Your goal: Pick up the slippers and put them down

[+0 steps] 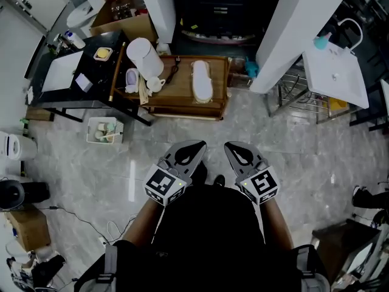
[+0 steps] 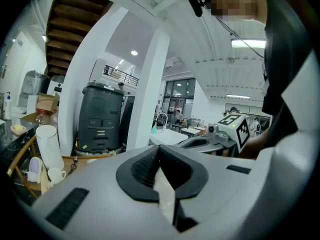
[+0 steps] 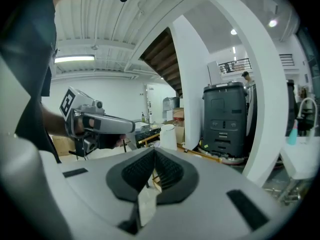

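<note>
Notably, square markers (image 1: 161,180) top left gripper (image 1: 199,145), right gripper (image 1: 230,145).

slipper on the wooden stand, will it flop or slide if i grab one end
The pale slipper looks thin and soft, so it is probably light and may droop if held by one end. It lies flat and long on the wooden stand, so rolling or tipping seems unlikely. A push would likely slide it.

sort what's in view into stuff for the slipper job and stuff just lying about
For the job: white slipper on the low wooden table; left gripper and right gripper, both shut, empty.
Lying about: white cylinder, cup, floor basket, sink.
</note>
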`<state>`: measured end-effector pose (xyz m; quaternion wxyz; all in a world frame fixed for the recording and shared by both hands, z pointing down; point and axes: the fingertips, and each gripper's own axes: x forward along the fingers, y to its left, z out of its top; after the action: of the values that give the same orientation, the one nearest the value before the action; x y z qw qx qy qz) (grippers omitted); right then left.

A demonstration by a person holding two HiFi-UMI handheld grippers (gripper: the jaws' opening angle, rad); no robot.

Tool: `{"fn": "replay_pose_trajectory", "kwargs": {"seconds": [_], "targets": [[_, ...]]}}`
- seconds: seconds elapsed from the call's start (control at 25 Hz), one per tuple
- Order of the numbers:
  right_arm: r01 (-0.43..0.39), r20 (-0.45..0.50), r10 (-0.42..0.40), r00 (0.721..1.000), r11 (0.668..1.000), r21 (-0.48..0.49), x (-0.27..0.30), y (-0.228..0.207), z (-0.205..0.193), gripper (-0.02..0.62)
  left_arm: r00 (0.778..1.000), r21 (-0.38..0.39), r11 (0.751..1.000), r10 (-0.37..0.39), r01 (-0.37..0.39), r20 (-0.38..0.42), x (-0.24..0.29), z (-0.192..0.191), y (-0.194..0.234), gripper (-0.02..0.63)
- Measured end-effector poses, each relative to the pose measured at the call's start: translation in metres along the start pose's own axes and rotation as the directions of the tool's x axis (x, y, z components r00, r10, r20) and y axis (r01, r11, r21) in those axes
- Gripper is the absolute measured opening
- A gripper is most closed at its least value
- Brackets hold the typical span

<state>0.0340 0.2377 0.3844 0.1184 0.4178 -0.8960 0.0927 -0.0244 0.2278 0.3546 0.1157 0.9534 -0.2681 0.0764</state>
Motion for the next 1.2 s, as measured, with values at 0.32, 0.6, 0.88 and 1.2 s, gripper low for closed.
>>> {"fn": "replay_pose_trajectory", "kwargs": {"seconds": [0.32,0.6,0.88,1.2], "targets": [[0.021,-0.048,-0.022,0.999,1.0,-0.016,0.059,-0.031,0.014,0.009,1.0,-0.032,0.999,-0.03,0.03,-0.006,0.027,0.007,0.068,0.011],[0.063,-0.061,-0.065,0.996,0.997,-0.034,0.107,-0.053,0.025,0.009,0.996,-0.02,0.996,-0.084,0.084,-0.007,0.049,0.016,0.117,0.012],[0.12,-0.047,-0.121,0.992,0.993,-0.021,0.137,-0.065,0.028,0.009,0.992,0.007,0.992,-0.124,0.125,-0.021,0.056,0.017,0.153,0.012],[0.135,-0.071,-0.136,0.988,0.991,-0.009,0.147,-0.066,0.021,0.009,0.99,-0.027,0.99,-0.136,0.135,-0.036,0.056,0.011,0.166,0.011]]}}
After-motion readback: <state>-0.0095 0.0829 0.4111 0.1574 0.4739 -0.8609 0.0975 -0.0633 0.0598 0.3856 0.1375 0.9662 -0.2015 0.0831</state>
